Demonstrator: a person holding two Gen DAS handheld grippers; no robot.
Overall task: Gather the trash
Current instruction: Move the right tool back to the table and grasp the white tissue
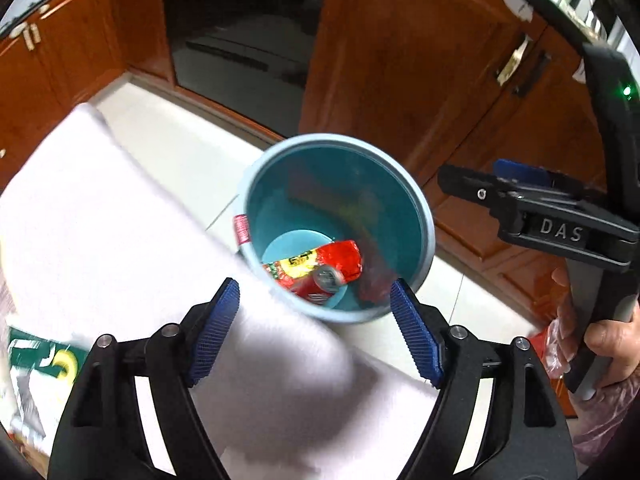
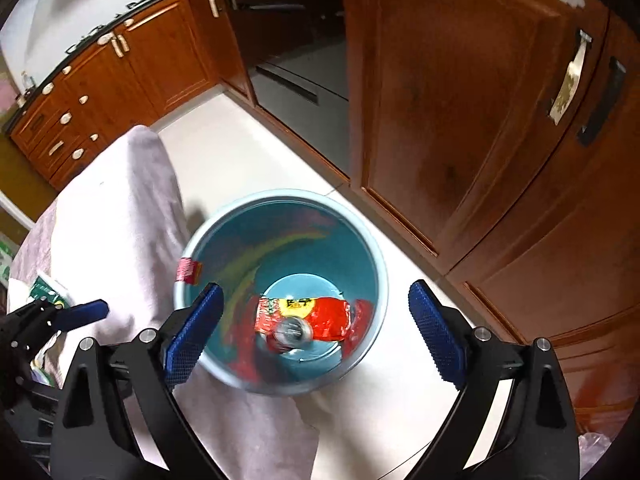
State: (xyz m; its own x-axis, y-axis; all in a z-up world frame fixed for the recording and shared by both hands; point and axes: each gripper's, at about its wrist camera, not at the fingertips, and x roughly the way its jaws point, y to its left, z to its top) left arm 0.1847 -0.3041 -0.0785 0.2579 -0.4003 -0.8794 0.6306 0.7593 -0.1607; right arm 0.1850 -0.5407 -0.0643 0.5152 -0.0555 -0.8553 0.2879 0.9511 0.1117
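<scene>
Both claws hang over a blue bin (image 2: 280,292) standing on the pale floor beside a cloth-covered surface (image 1: 120,220). The left claw (image 1: 316,332) is spread wide and holds nothing — so is the right claw (image 2: 316,334). At the bin's bottom lie a red wrapper (image 2: 316,314) and a red can (image 2: 292,334), the can blurred and resting on the wrapper.

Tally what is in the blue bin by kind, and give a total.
Red snack wrapper: 1
Red drink can: 1
Other red piece by the wall, blurred: 1
Total in the blue bin: 3, as far as the blur lets me tell.
</scene>
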